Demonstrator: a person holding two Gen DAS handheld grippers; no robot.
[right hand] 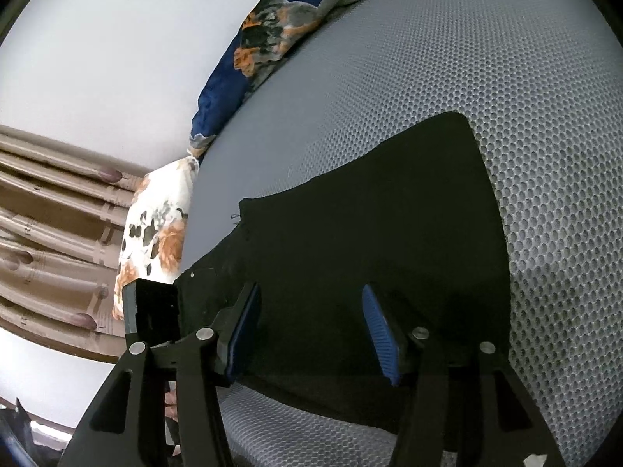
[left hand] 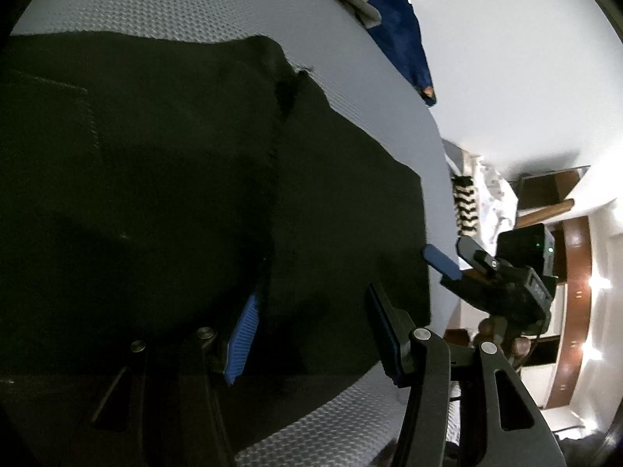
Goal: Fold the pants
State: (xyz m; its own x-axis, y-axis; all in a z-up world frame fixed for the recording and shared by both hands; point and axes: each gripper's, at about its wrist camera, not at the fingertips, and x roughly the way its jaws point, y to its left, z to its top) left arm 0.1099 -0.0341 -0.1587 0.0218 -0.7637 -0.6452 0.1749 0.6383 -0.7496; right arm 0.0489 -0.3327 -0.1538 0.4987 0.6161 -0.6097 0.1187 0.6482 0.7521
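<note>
A grey mesh-textured bed [right hand: 447,58] is seen below a white wall [right hand: 97,46]; a dark blue flowered blanket [right hand: 257,39] is bunched along its far edge, a white flowered pillow [right hand: 155,233] is set beside it, and brown curtains [right hand: 50,214] are hung beyond. Black pants [right hand: 370,241] are spread flat on the bed, a seam running through the middle and a loose thread shown at one edge. The left gripper [left hand: 311,334] and the right gripper [right hand: 311,330] are held over the pants, fingers apart, nothing clamped.
</note>
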